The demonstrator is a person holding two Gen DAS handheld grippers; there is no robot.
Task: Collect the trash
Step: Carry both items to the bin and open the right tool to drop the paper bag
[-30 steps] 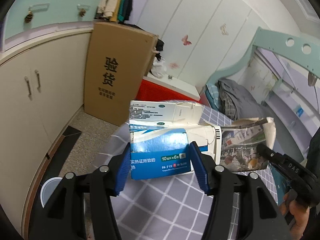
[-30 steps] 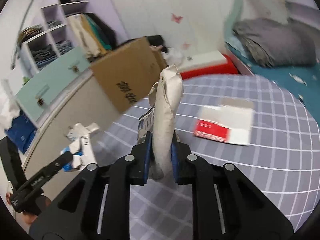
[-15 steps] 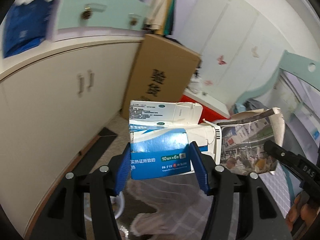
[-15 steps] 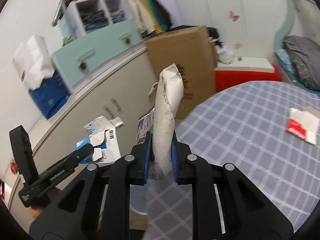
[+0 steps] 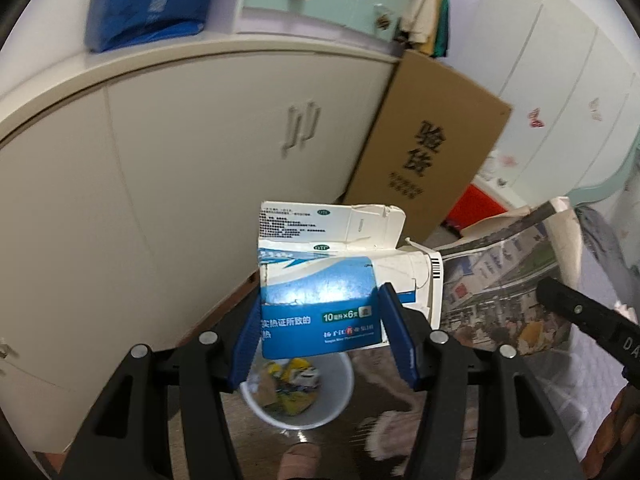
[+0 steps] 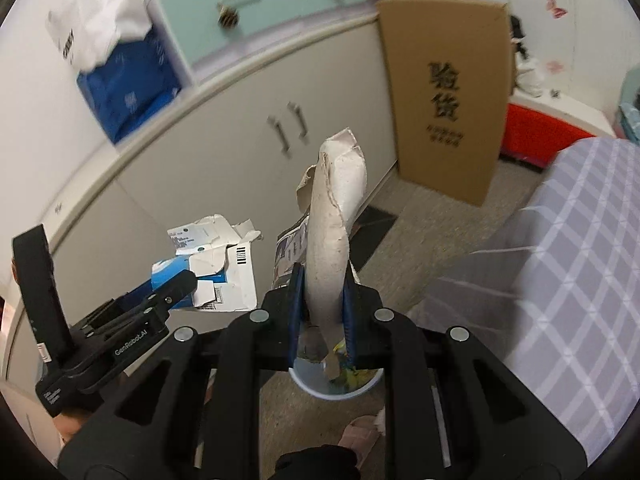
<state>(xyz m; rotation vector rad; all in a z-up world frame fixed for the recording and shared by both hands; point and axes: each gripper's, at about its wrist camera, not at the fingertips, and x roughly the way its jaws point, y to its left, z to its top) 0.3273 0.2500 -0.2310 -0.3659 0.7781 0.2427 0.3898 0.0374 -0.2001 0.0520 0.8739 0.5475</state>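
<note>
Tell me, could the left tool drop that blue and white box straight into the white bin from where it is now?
Probably yes. The left tool grips the blue and white box right above the white bin, whose open mouth shows just beneath with nothing between them. The folded newspaper in the right tool sits off to the side.

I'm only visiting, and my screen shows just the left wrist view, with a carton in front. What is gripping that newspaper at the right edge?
Observer: The right hand-held gripper. It is shut on the folded newspaper, which stands upright, edge-on, between its blue pads.
Operator: Is that one above the bin as well?
Observer: Yes. In the right wrist view the white bin sits on the floor directly below that gripper's fingers, with the newspaper's lower end hanging over its opening.
</note>
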